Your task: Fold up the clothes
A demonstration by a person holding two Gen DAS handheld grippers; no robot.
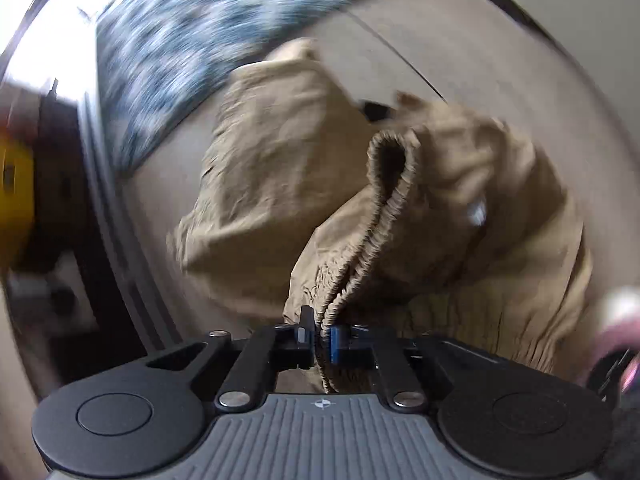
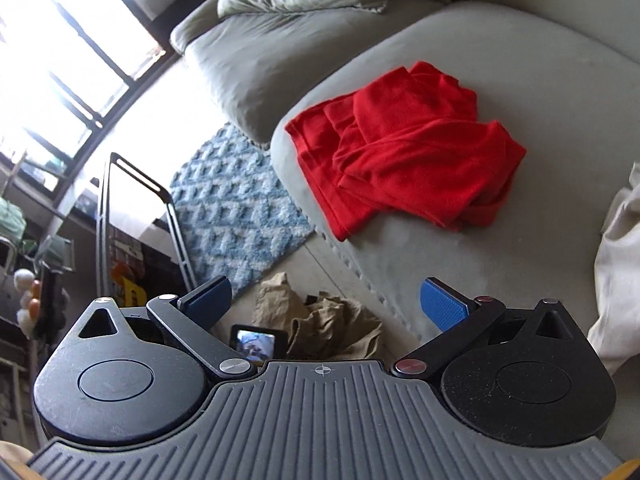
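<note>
Aloft over the floor, left tongs pinch limp tan shorts by their elastic waistband; right tongs gape empty.

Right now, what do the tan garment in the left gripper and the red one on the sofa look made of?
Tan garment: thin matte woven cloth, probably cotton or a blend; it crinkles finely and has a gathered elastic waistband. Red garment: softer, thicker knit or fleece, judging by its smooth rounded folds.
</note>
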